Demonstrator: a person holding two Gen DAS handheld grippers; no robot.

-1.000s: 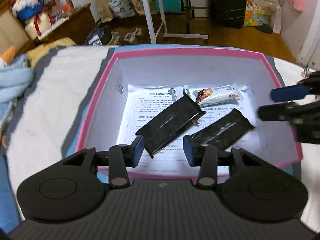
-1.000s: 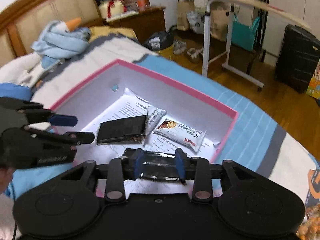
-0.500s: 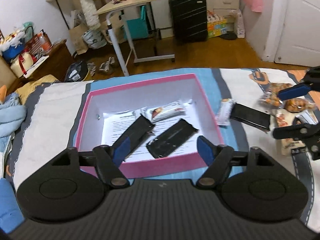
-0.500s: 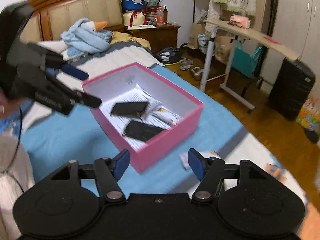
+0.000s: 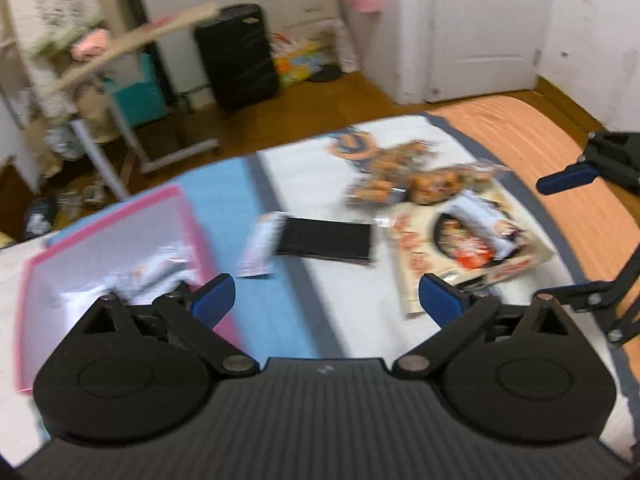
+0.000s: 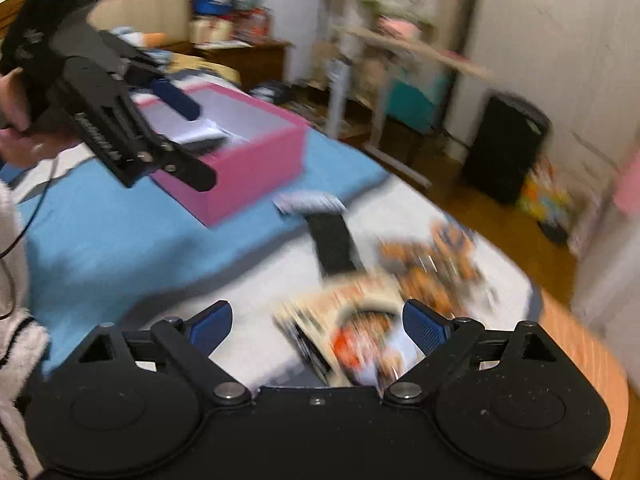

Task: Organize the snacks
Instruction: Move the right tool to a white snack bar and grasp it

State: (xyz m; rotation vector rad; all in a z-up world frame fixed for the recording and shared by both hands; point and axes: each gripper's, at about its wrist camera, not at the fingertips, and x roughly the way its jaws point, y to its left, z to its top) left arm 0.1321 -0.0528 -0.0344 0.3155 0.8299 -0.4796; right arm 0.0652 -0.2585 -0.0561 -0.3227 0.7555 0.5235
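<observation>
Both views are motion-blurred. The pink box sits on the bed at the left and holds snack bars; it also shows in the right wrist view. On the bed lie a black snack bar, a white bar, orange snack packs and a large flat pack with a white bar on it. My left gripper is open and empty, right of the box. My right gripper is open and empty above the large flat pack.
The bed has a blue, white and orange cover. Beyond its edge are a wooden floor, a black suitcase, a rolling side table and a white door. A nightstand stands by the headboard.
Both grippers let go of black bars in the box, opened wide, rose and swung right, away from the box toward the loose snacks on the bed.
</observation>
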